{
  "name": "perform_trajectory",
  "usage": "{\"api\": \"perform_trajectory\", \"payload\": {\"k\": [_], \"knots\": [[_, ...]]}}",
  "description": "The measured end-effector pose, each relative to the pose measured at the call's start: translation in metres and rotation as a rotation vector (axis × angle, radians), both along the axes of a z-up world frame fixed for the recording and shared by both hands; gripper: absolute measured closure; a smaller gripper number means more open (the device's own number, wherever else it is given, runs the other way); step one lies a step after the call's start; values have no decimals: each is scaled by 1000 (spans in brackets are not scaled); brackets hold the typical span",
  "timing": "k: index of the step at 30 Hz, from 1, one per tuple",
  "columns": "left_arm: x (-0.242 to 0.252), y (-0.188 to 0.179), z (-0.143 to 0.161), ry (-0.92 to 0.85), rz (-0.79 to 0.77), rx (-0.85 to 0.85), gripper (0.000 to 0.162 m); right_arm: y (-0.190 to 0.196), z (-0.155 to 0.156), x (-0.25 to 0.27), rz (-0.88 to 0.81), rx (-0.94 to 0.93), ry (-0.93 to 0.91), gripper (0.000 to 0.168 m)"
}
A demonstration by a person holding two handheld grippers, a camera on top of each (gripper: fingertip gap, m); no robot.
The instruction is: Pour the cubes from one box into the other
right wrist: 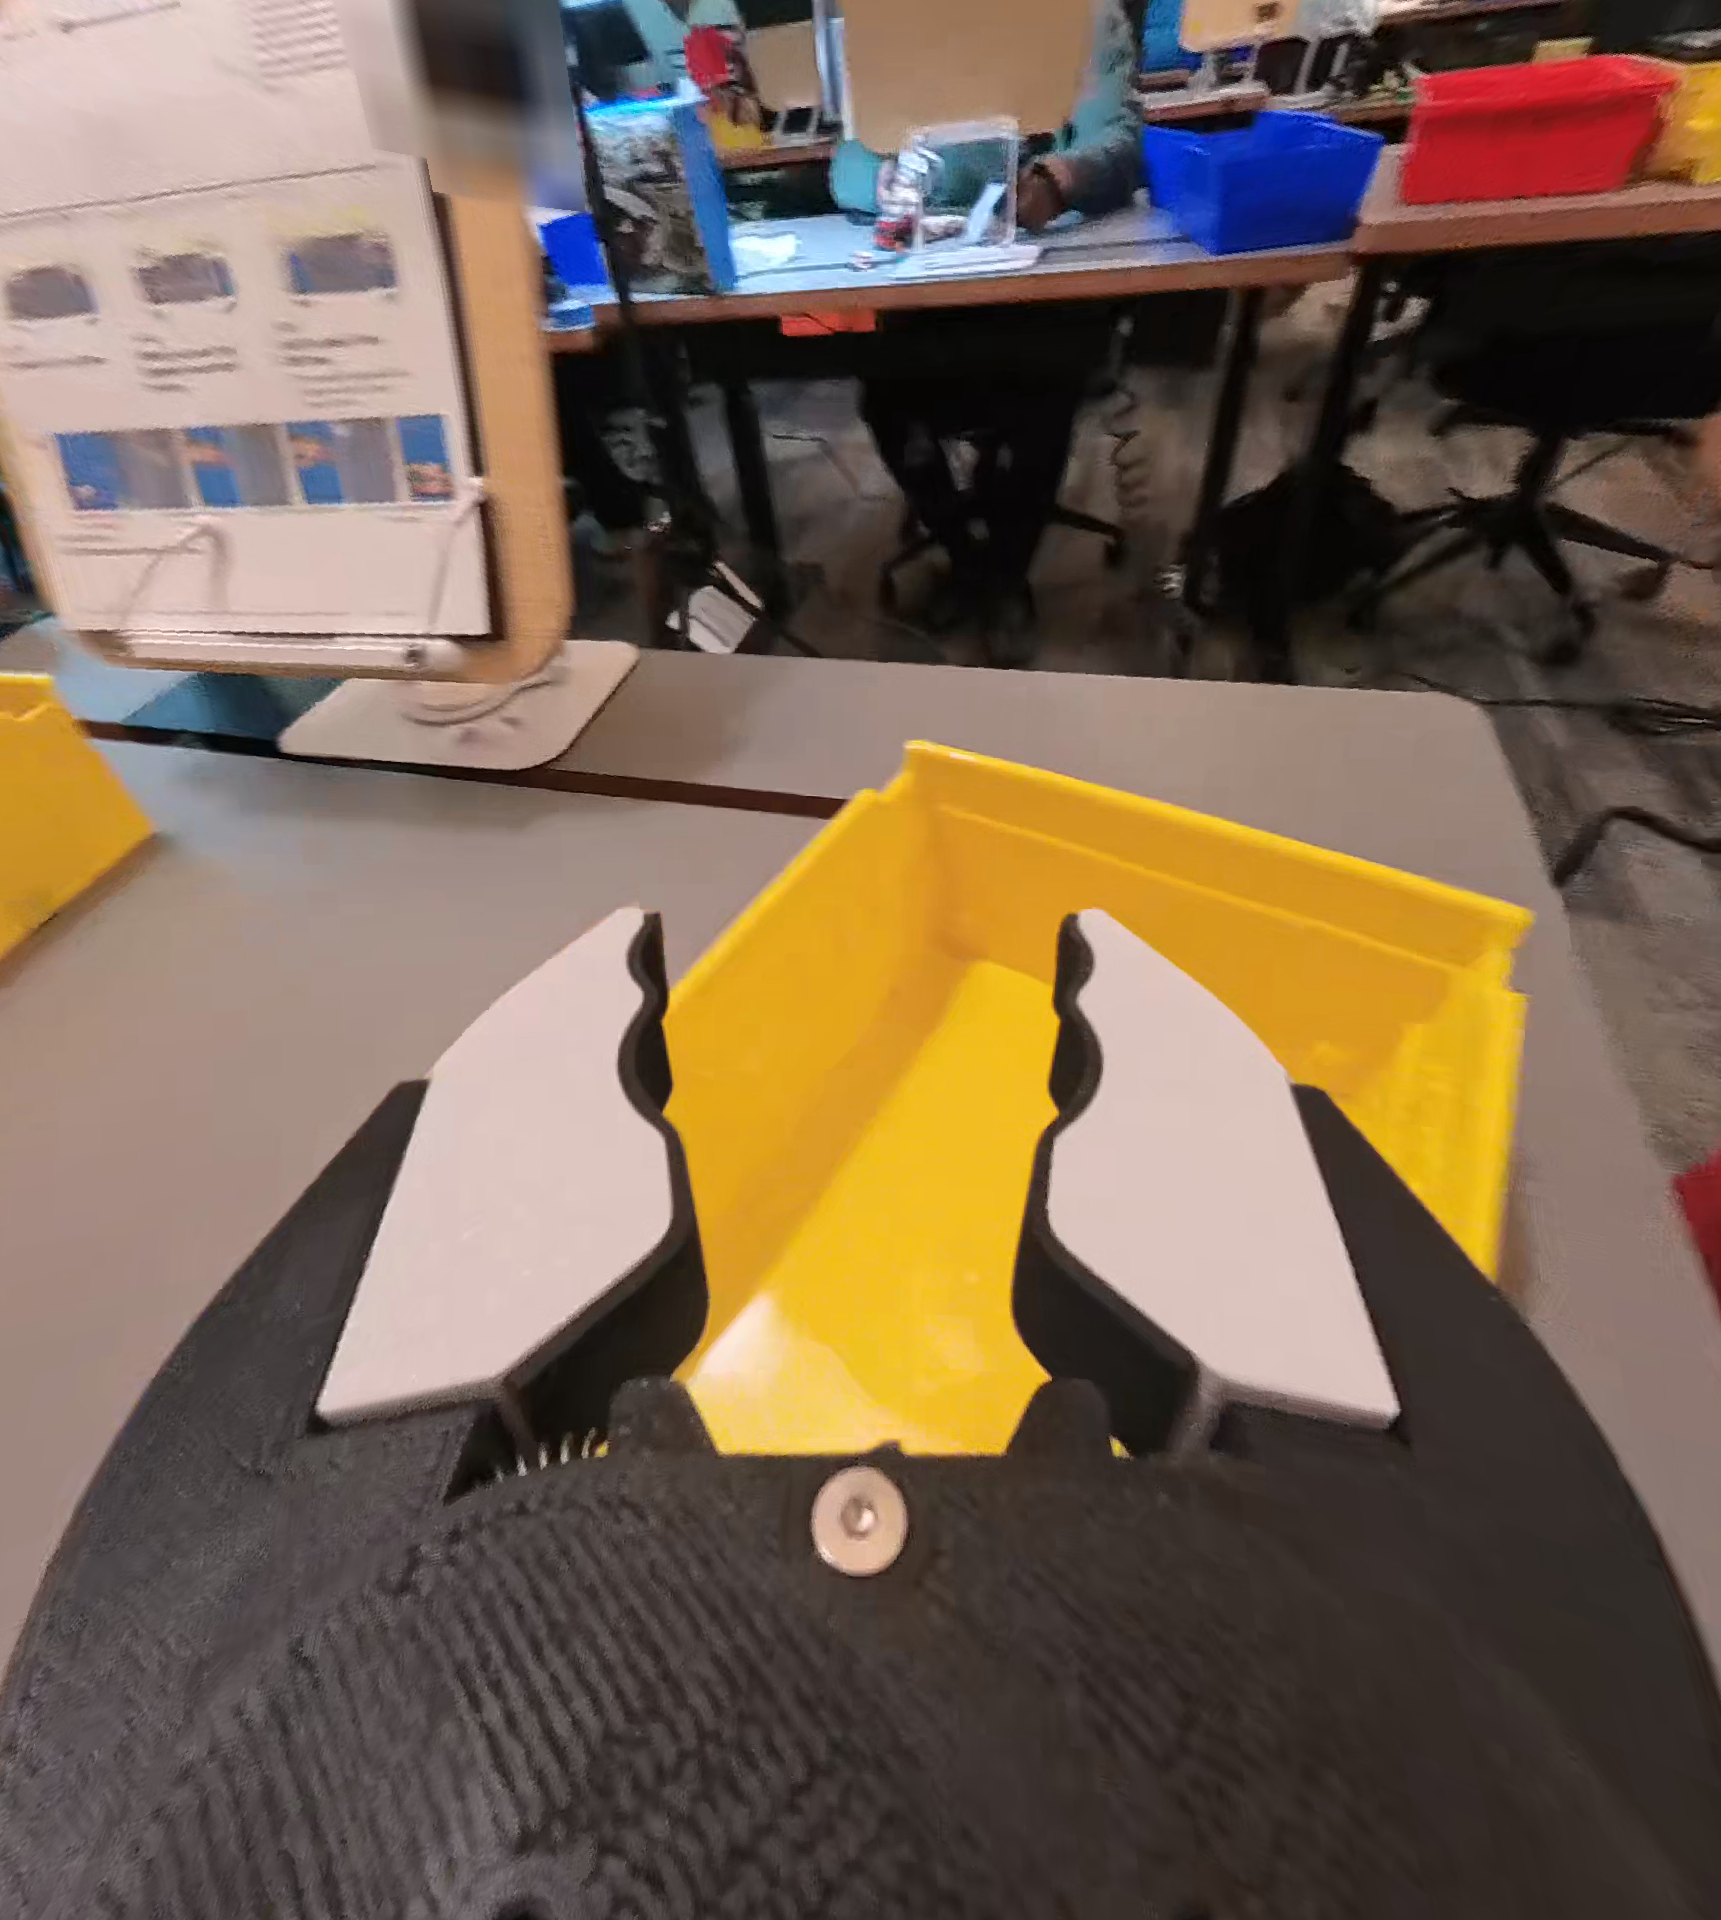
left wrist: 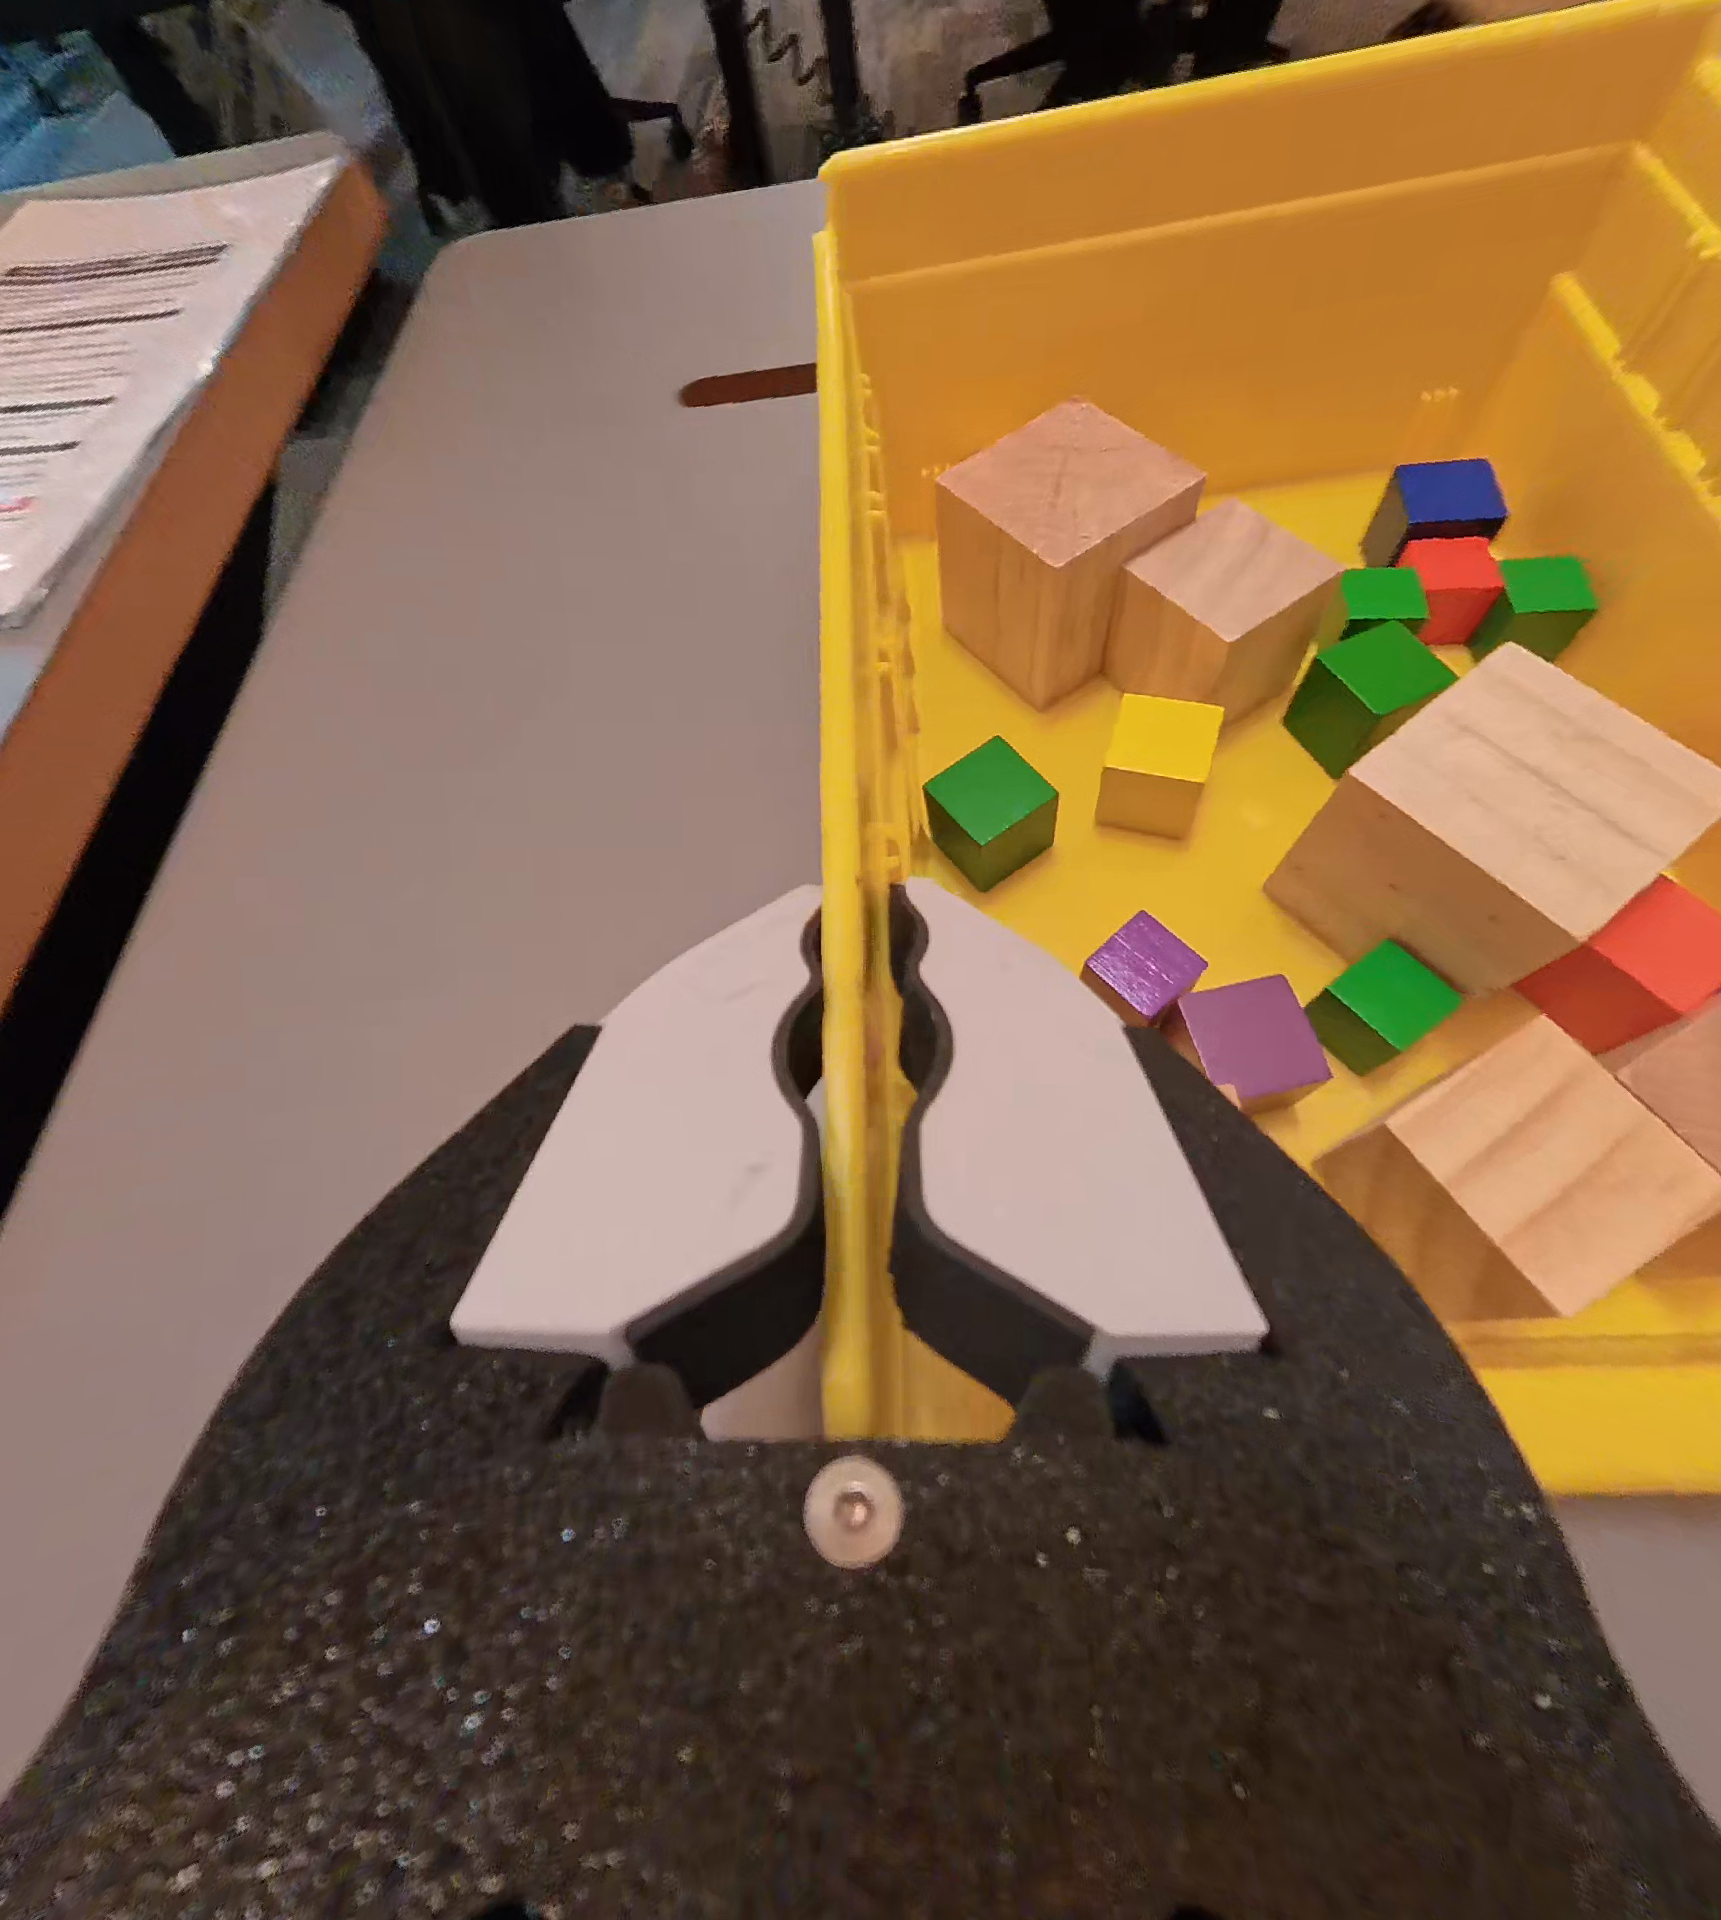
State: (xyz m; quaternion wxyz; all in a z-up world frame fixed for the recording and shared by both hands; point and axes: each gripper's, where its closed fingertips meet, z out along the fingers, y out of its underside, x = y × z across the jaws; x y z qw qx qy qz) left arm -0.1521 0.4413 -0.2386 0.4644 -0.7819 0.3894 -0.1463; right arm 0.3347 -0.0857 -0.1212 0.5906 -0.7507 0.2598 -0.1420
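The left hand-held gripper (left wrist: 861, 914) is clamped on the side wall of the yellow box (left wrist: 1199, 312) holding the cubes (left wrist: 1069, 551) (wooden and coloured). The right hand-held gripper (right wrist: 861, 920) hangs spread apart over the empty box (right wrist: 1230, 894) on the bench (right wrist: 368, 935).

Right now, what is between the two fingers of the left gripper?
The side wall of the yellow box with the cubes. The left gripper is shut on it, one finger outside, one inside. The left wrist view shows this.
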Motion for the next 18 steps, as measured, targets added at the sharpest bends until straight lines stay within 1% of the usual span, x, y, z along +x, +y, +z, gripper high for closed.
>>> {"api": "perform_trajectory", "payload": {"k": [3,5,8,11,13,18], "knots": [[-11,36,0,15,43,9,150,17,-13,-23,8,-62,-30,84],[-16,57,0,22,64,16,148,24,-24,-36,12,-114,-24,79],[-18,80,-1,19,66,11,147,29,-29,-49,18,-118,-22,81],[-19,101,0,55,68,71,143,31,-28,-56,14,-86,-6,81],[-19,113,0,57,81,81,142,30,-30,-58,8,-77,18,82],[-16,129,-1,61,113,89,141,37,-30,-75,41,-25,80,83]]}}
